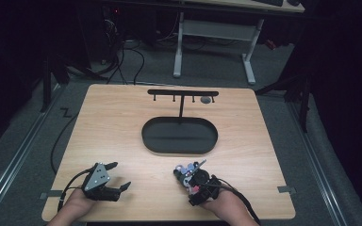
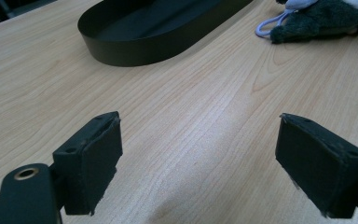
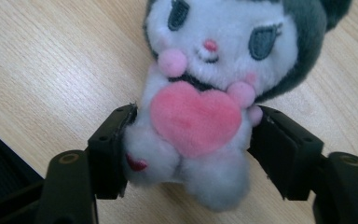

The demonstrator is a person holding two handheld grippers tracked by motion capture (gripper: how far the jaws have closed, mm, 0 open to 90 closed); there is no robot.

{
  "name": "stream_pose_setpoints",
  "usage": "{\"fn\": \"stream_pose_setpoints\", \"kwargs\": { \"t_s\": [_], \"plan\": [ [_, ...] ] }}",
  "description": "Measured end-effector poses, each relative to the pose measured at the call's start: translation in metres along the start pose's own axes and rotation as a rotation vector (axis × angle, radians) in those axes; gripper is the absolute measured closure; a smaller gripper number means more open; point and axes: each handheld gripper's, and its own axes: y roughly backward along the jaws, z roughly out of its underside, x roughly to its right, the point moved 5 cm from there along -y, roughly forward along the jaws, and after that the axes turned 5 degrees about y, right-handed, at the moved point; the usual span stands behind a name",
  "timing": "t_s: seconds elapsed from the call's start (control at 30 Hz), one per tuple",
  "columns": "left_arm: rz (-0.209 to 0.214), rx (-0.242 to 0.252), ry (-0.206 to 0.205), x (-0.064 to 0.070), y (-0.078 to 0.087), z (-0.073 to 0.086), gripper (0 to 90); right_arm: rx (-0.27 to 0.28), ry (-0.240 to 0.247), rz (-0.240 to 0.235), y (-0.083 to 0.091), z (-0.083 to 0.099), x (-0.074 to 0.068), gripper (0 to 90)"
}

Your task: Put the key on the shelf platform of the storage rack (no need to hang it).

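1. My right gripper [image 3: 193, 135] has its two black jaws closed around a small white plush doll with a dark grey hood and a pink felt heart [image 3: 209, 93]. They're pinching its soft body from both sides, just below the heart.
2. The doll [image 1: 187, 170] sits low over the light wooden table [image 1: 108, 136], near edge, a bit right of centre. I can't tell if it's actually touching the wood.
3. My left gripper [image 1: 115, 176] is at the near left with its jaws spread wide and nothing between them, just bare wood [image 2: 200, 140].
4. From the left gripper view, the doll [image 2: 317, 18] is off to the far right, with a pale lilac loop [image 2: 266, 25] beside it.
5. A black oval tray [image 1: 146, 141] sits mid-table, and a black T-shaped hook stand [image 1: 181, 94] rises from its far side.
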Motion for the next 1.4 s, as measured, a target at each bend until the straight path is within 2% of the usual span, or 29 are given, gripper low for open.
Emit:
{"fn": "stream_pose_setpoints", "kwargs": {
  "t_s": [0.07,0.1,0.2,0.3,0.47,0.83,1.07,1.27,1.33,1.4],
  "plan": [
    [-0.001,0.002,-0.002,0.000,0.000,0.000,15.5,0.004,-0.029,-0.009,-0.002,0.002,0.001,36.0],
    [-0.002,0.003,-0.002,0.000,0.001,0.000,15.5,0.004,-0.029,-0.009,-0.002,0.002,0.001,36.0],
    [-0.003,0.005,0.001,0.000,0.001,0.000,15.5,0.015,-0.018,0.008,-0.001,0.002,0.001,45.9],
    [-0.004,0.012,0.004,0.000,0.001,0.000,15.5,0.016,-0.021,0.012,0.001,-0.001,0.002,48.1],
    [0.001,0.011,0.009,0.000,0.001,0.000,15.5,0.014,-0.003,0.014,0.003,-0.001,0.000,48.9],
    [0.003,0.012,0.008,0.000,0.002,0.000,15.5,0.024,-0.033,0.018,0.019,-0.003,0.009,48.8],
    [-0.002,0.020,0.016,-0.001,0.002,0.000,15.5,0.023,-0.044,0.011,0.020,-0.005,0.016,48.9],
    [-0.008,0.039,0.024,-0.002,0.004,0.000,15.5,0.023,-0.028,0.019,0.022,-0.007,0.025,48.9],
    [-0.009,0.044,0.026,-0.002,0.005,0.000,15.5,0.029,-0.040,0.018,0.024,-0.007,0.028,48.9],
    [-0.014,0.052,0.030,-0.003,0.006,0.000,15.5,0.028,-0.024,0.016,0.026,-0.006,0.031,48.8]
  ]
}}
